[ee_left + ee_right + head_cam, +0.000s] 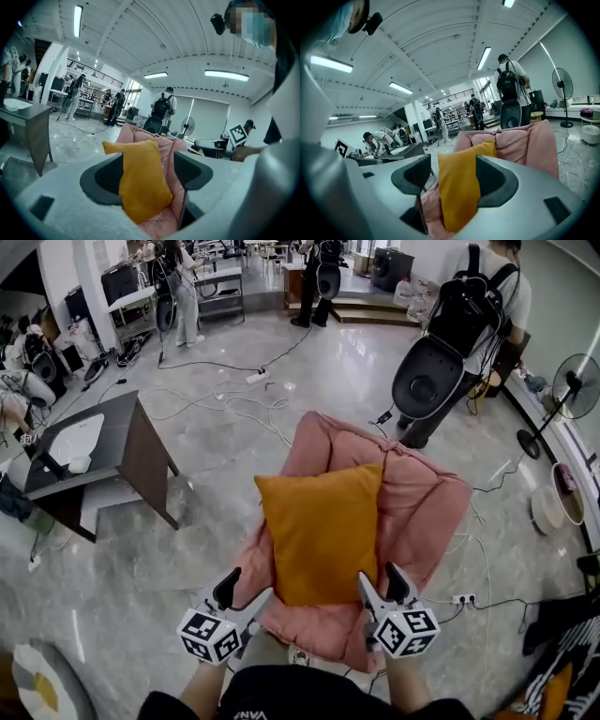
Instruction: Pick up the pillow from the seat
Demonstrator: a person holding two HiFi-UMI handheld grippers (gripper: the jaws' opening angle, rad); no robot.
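An orange pillow leans upright against the back of a pink cushioned chair. My left gripper is at the pillow's lower left edge, and my right gripper is at its lower right corner. In the left gripper view the pillow shows in the gap of the wide-apart jaws of the gripper, with the pink chair behind it. The right gripper view shows the same: the pillow appears between the spread jaws of the gripper. Neither pair of pads presses on the fabric.
A dark table stands on the left. Beyond the chair stands a person with a backpack and a black round case. Cables and a power strip lie on the glossy floor. A fan and white basins are at the right.
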